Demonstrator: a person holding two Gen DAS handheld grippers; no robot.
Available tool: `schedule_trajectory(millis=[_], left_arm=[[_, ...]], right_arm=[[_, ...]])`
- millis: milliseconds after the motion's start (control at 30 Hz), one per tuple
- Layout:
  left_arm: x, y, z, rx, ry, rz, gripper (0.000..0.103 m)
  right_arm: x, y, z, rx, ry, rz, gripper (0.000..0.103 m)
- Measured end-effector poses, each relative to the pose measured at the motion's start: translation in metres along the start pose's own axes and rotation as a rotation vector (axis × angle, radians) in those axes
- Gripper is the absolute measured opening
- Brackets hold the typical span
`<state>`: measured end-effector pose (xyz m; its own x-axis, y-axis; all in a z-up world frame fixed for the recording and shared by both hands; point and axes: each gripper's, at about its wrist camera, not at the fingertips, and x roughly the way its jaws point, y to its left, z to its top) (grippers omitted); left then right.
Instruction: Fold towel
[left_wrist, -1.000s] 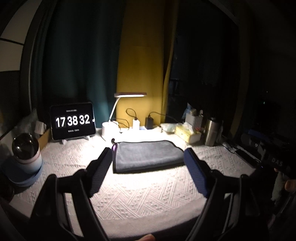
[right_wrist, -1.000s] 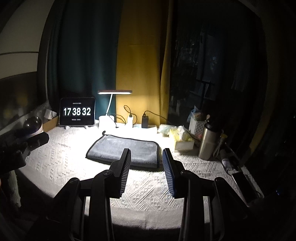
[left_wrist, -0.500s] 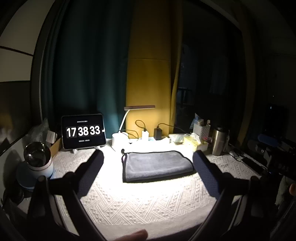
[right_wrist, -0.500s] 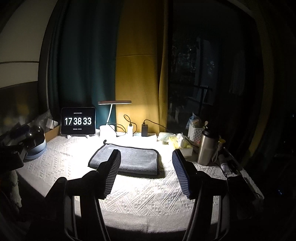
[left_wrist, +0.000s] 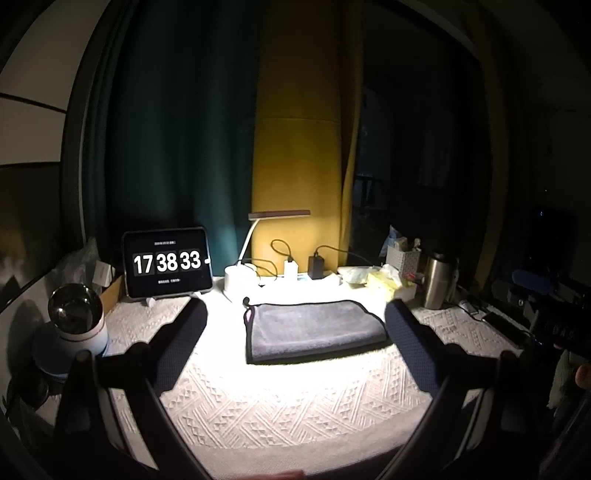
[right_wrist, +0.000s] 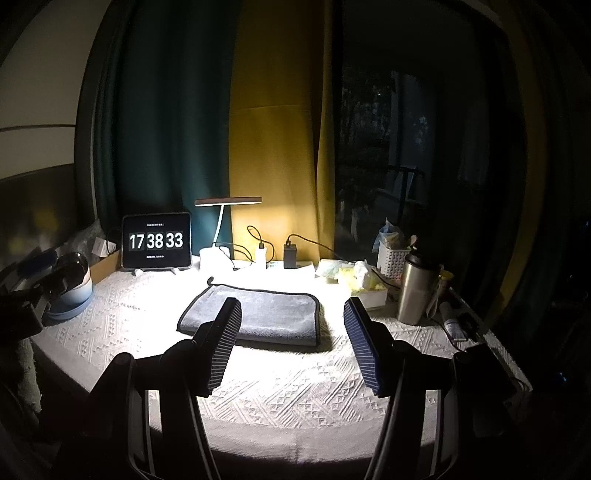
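A grey towel (left_wrist: 314, 328) lies folded flat on the white textured tablecloth (left_wrist: 280, 402), under the desk lamp. It also shows in the right wrist view (right_wrist: 269, 315). My left gripper (left_wrist: 295, 314) is open and empty, held back above the table's near edge, with the towel seen between its fingers. My right gripper (right_wrist: 291, 306) is open and empty, also held back above the near edge, in front of the towel.
A clock tablet (left_wrist: 168, 262) and a lamp (left_wrist: 240, 280) stand at the back. A steel flask (right_wrist: 415, 291), tissue box (right_wrist: 364, 282) and white basket (right_wrist: 393, 258) stand at the right. A round steel and white container (left_wrist: 75, 321) stands at the left.
Both grippers have drawn back and risen from the table. The right gripper's jaws have opened wider. The towel has not moved.
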<state>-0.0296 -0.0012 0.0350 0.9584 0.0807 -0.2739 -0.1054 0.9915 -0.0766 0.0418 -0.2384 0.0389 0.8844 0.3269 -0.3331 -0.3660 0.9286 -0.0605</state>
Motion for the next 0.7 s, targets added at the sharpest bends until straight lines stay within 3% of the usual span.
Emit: schedule_trajectory(millis=[700], left_arm=[[0.0043, -0.0001, -0.0006, -0.007, 0.01, -0.005, 0.098]], right_arm=[[0.0013, -0.0008, -0.0005, 0.002, 0.003, 0.004, 0.061]])
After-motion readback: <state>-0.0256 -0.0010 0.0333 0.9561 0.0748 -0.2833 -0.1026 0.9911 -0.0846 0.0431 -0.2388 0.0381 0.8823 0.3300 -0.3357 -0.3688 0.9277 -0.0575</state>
